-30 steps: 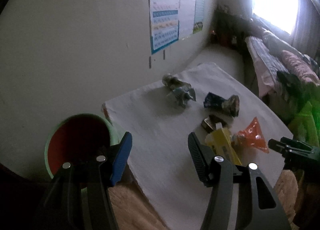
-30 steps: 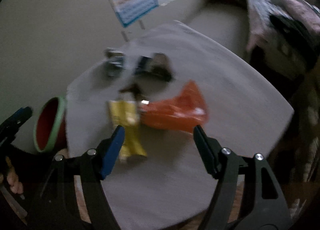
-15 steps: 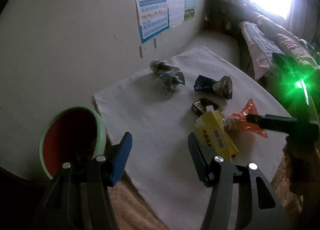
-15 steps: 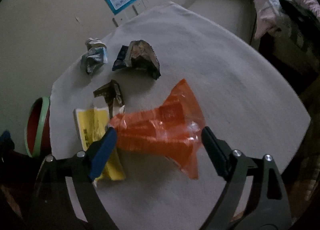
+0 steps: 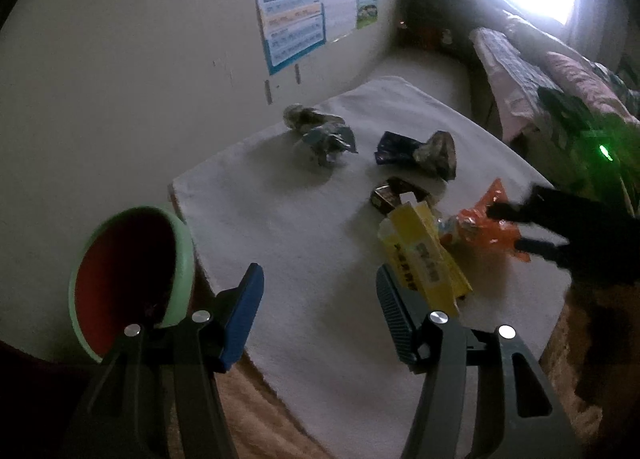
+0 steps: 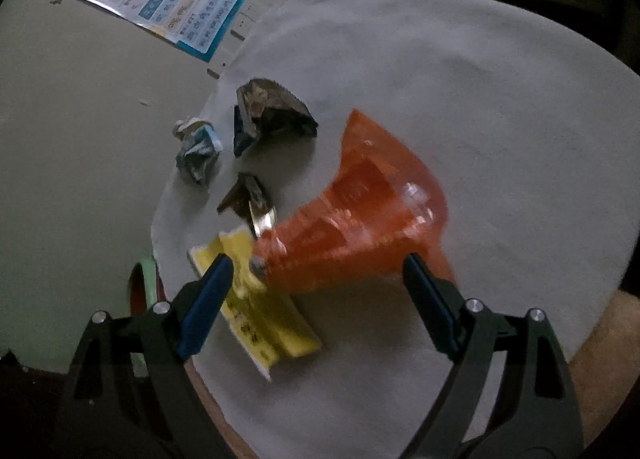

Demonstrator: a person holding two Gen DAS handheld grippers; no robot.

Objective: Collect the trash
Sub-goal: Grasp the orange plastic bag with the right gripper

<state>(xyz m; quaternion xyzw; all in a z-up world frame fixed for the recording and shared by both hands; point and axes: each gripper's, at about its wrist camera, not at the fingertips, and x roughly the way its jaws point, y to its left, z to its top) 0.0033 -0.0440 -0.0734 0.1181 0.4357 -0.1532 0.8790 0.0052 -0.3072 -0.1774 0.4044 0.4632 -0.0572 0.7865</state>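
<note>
Several pieces of trash lie on a white cloth (image 5: 304, 227). My right gripper (image 6: 316, 271) stands open wide, low over the orange wrapper (image 6: 368, 219), which lies between its jaws with the pads not pressing it. A yellow packet (image 6: 260, 311) lies under its left finger. Behind are a small brown wrapper (image 6: 244, 199), a dark crumpled wrapper (image 6: 268, 111) and a silver-blue ball (image 6: 198, 151). My left gripper (image 5: 318, 295) is open and empty over the cloth's near edge, beside the green bin (image 5: 132, 271) with a red inside. The left wrist view shows the right gripper (image 5: 506, 229) at the orange wrapper (image 5: 476, 223).
A wall with posters (image 5: 294, 15) runs behind the cloth. A bed with bedding (image 5: 532, 75) lies at the far right under a bright window. Brown surface (image 5: 256, 411) shows below the cloth's near edge.
My right gripper has dropped toward the orange wrapper, rolled, and its jaws have widened around it. My left gripper has eased slightly lower toward the cloth, still open the same.
</note>
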